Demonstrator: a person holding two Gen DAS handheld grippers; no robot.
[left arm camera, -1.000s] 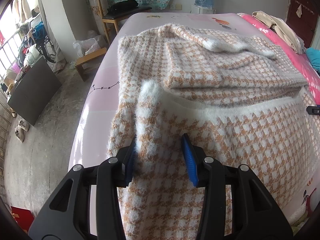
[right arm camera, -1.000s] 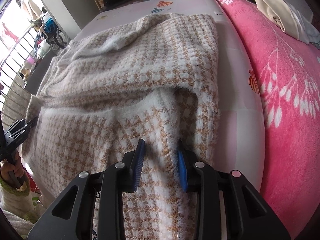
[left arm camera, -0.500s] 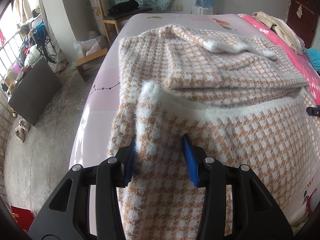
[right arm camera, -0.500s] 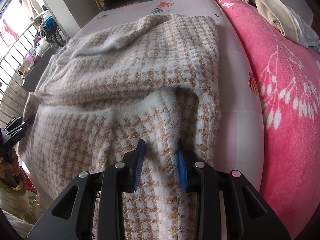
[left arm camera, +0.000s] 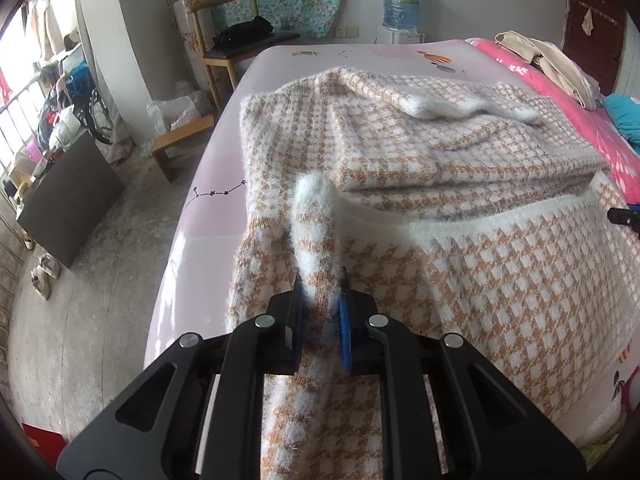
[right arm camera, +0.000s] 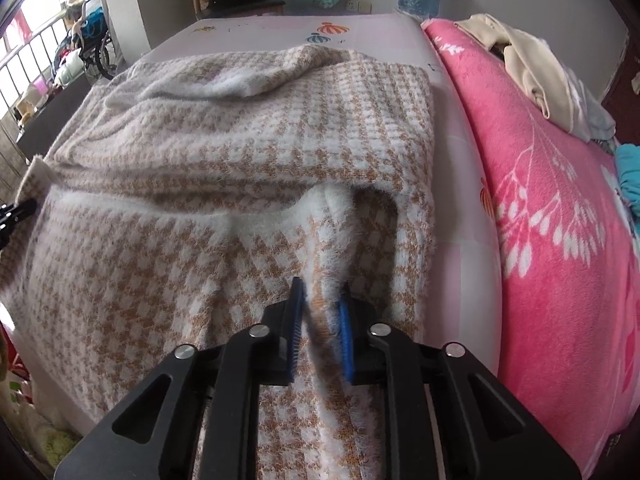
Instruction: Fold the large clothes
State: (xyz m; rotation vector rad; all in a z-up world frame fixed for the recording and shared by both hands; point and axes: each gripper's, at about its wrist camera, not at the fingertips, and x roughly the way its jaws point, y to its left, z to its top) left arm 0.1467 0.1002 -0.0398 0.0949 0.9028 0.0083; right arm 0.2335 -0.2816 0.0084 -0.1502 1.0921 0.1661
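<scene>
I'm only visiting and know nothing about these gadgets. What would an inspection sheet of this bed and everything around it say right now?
Surface: bed with a pale pink sheet, pink blanket along one side.
Job's things: fuzzy checked sweater spread on the bed, partly folded.
Clutter: beige clothes and a teal cloth on the blanket.
Grippers: left gripper and right gripper have just closed, each pinching a ridge of the sweater's near edge.
Cables: nothing seen.
Surroundings: wooden chair holding a black bag, water bottle, floral curtain, plastic bag and shoes on the floor, wheelchair by the window rail.
</scene>
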